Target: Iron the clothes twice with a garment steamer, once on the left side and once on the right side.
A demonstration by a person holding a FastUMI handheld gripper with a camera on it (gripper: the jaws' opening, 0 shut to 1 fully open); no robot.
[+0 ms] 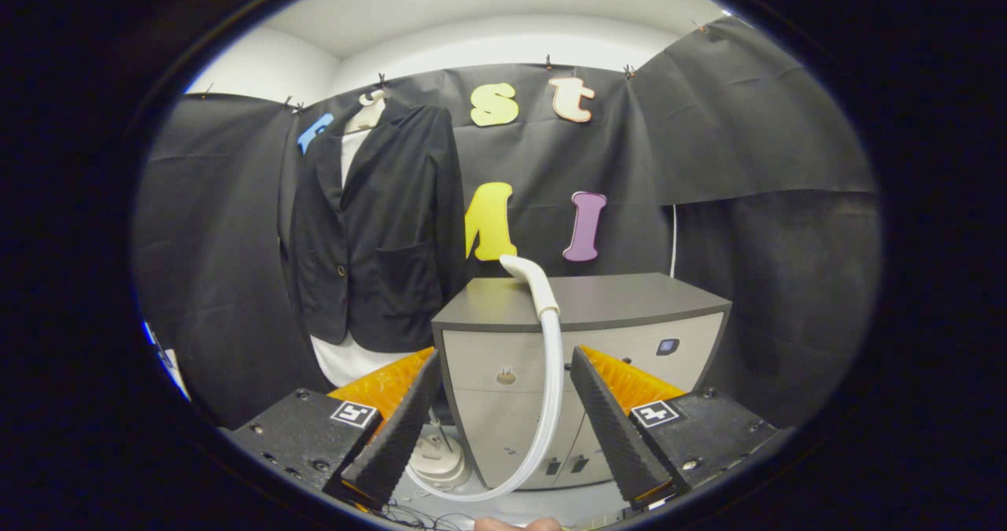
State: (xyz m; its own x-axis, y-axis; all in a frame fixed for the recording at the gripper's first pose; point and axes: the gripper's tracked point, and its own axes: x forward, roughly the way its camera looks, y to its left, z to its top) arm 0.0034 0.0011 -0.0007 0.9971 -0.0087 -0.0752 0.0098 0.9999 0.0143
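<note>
So from my end the gripper is wide open, nothing between the fingers touching them, just spread apart and level, pointing straight at the cabinet.

The steamer head is lying on top of the cabinet near its front edge. Its long axis runs from the front edge back and a bit toward the jacket side, with the rounded nozzle end pointing away from me toward the back wall. Its hose drops off the front of the cabinet, hangs straight down between my two fingers but beyond them, then curves along the floor over to the steamer base, which sits low beside the cabinet, just past the left finger.

The dark jacket hangs upright on the black wall cloth, off to the left of the cabinet, front facing me, with something white under it showing at the collar and hem. It's well beyond the fingers.
</note>
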